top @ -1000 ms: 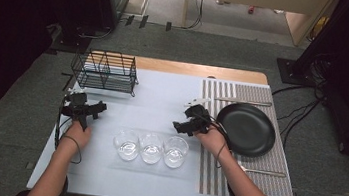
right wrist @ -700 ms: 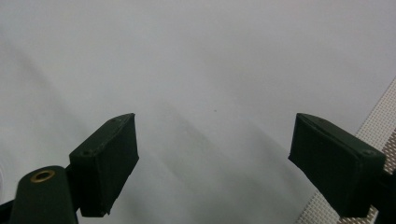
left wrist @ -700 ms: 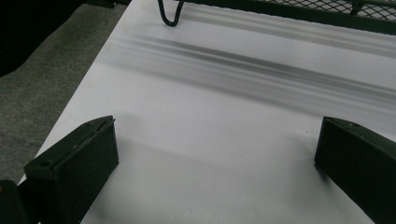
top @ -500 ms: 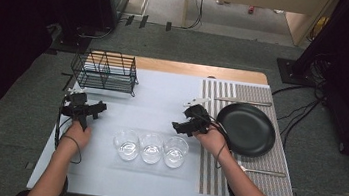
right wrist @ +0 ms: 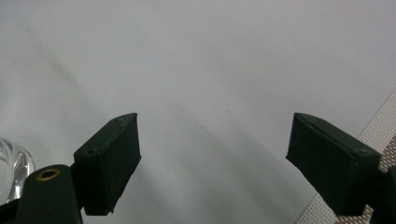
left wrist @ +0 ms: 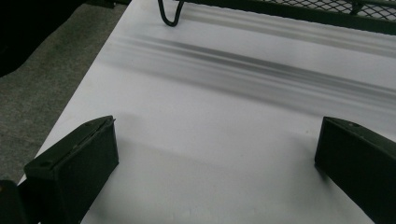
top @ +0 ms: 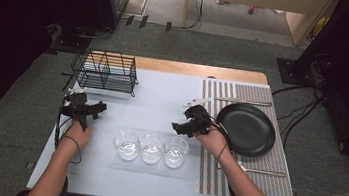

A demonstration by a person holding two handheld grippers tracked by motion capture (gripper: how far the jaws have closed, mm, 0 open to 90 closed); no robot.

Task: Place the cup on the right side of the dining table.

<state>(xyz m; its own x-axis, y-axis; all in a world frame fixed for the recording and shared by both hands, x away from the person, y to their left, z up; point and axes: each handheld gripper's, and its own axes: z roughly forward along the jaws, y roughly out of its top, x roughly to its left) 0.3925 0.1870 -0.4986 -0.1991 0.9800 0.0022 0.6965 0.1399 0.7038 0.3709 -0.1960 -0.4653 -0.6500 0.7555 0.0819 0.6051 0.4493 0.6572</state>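
The counter [top: 162, 96], covered in a pale sheet, is carrying everything. A striped mat [top: 208, 172] is lying along its right side, with a black plate [top: 246, 129] resting on it. A black wire rack [top: 105, 72] is standing at the far left of the counter. Three clear glasses [top: 151, 148] are sitting in a row near the front edge, touching one another.

The right tongs [top: 177, 126] are hovering just beyond the rightmost glass [top: 175, 151], between it and the plate, pointing leftward. Their jaws have just been closing a little, yet in the right gripper view they are standing spread [right wrist: 212, 161] with nothing between them but bare sheet; a glass rim [right wrist: 11, 165] is showing at the lower left.

The left tongs [top: 100, 107] are hanging near the rack, well apart from the glasses, jaws spread wide [left wrist: 215, 163] over bare sheet.
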